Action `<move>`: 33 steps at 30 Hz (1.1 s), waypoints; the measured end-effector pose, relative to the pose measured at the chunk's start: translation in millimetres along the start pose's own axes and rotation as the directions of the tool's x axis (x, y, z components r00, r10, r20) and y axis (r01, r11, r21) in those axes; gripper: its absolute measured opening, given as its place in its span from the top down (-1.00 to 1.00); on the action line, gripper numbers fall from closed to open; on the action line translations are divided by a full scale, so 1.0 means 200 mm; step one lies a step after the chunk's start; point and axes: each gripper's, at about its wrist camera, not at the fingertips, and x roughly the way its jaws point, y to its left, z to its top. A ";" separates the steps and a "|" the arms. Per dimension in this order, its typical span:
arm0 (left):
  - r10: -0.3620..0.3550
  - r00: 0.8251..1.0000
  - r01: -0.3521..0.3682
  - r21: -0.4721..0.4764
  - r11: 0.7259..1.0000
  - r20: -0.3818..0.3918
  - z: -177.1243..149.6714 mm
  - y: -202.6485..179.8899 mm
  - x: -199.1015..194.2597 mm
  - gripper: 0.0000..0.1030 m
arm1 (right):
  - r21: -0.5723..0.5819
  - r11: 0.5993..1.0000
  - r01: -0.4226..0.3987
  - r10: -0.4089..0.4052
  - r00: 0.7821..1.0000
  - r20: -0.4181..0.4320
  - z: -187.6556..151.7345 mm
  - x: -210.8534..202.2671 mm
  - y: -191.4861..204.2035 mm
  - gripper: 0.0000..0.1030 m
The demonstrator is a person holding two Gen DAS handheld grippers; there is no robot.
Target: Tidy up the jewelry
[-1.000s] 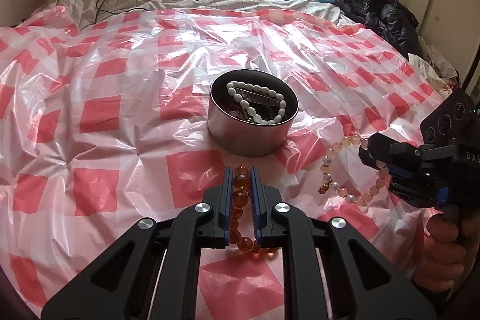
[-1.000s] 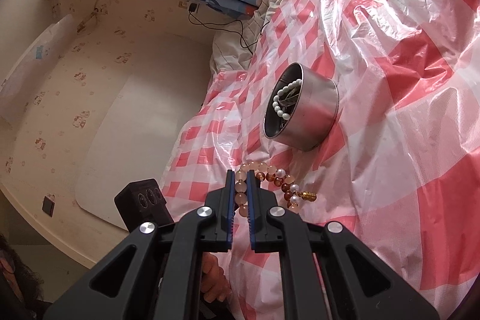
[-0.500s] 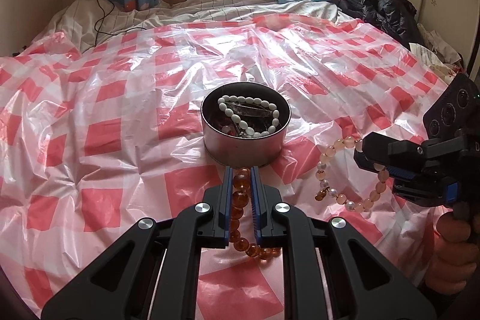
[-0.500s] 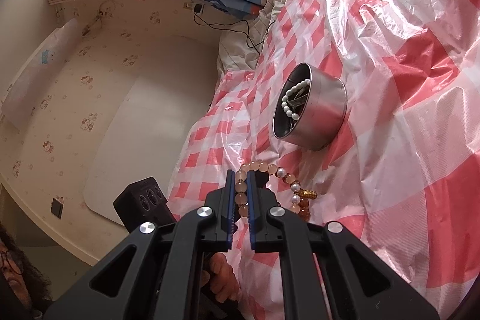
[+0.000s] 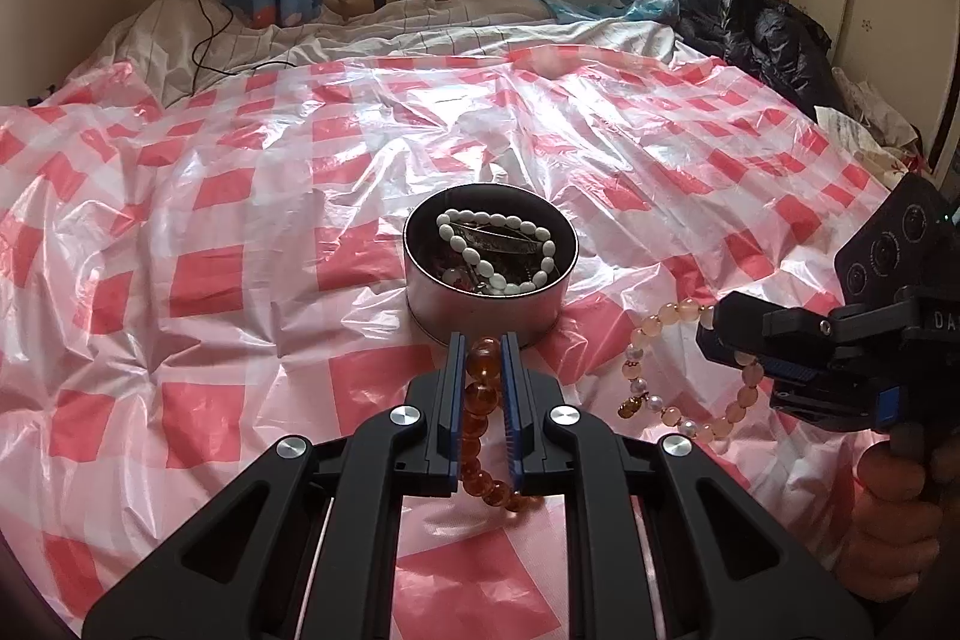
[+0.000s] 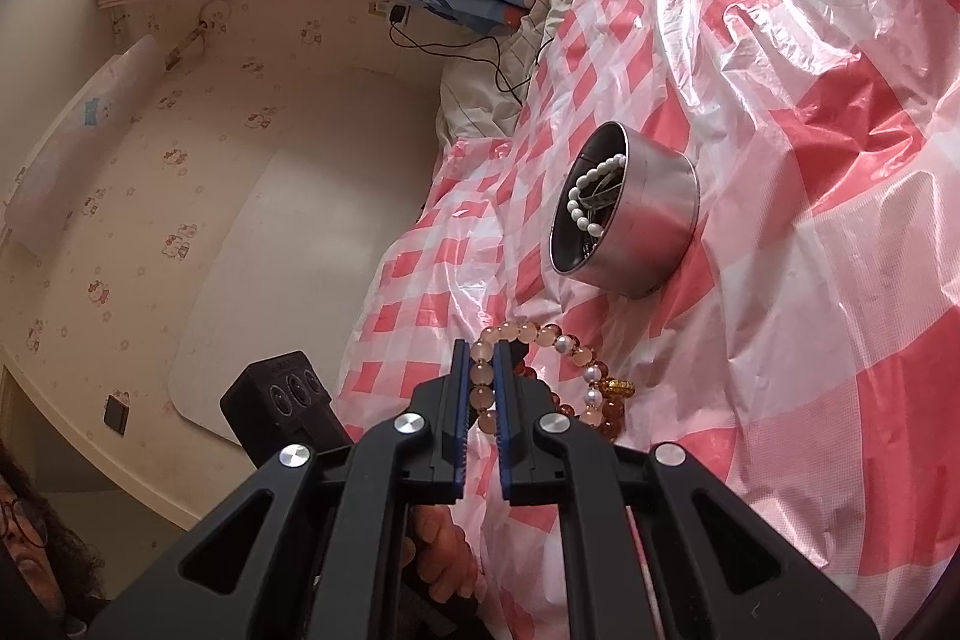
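Observation:
A round metal tin [image 5: 528,310] sits on the red-checked plastic sheet [image 5: 240,220] and holds a white bead bracelet [image 5: 498,250] and other jewelry. My left gripper [image 5: 485,346] is shut on an amber bead bracelet [image 5: 480,400], lifted just in front of the tin. My right gripper [image 5: 720,340] is shut on a pale peach bead bracelet [image 5: 666,394] with a gold charm, held to the tin's right. In the right wrist view the right gripper [image 6: 482,358] clamps the peach bracelet [image 6: 540,337], with the tin [image 6: 654,220] beyond it.
The sheet covers a bed with rumpled white bedding [image 5: 420,22] at the back. A dark jacket [image 5: 762,40] lies at the far right by a wardrobe. A charger cable [image 5: 198,10] trails at the back left. The left gripper's camera block [image 6: 276,400] shows in the right wrist view.
Both grippers have risen with their bracelets, which now hang off the sheet. The left gripper has moved closer to the tin.

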 end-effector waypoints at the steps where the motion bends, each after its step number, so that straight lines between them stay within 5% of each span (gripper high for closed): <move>1: -0.001 1.000 0.001 -0.004 1.000 0.004 0.00 0.00 0.00 0.80 | 0.001 1.000 -0.001 0.001 1.000 0.000 0.00 0.00 0.00 0.83; 9: -0.016 0.998 0.018 -0.021 1.000 0.056 0.05 0.00 -0.04 0.80 | 0.001 1.000 -0.024 0.024 1.000 0.009 0.01 -0.02 0.01 0.83; 33: -0.014 0.999 0.014 -0.016 1.000 0.038 0.04 -0.02 -0.01 0.80 | 0.005 0.999 0.037 -0.037 0.999 0.022 0.01 -0.02 -0.05 0.83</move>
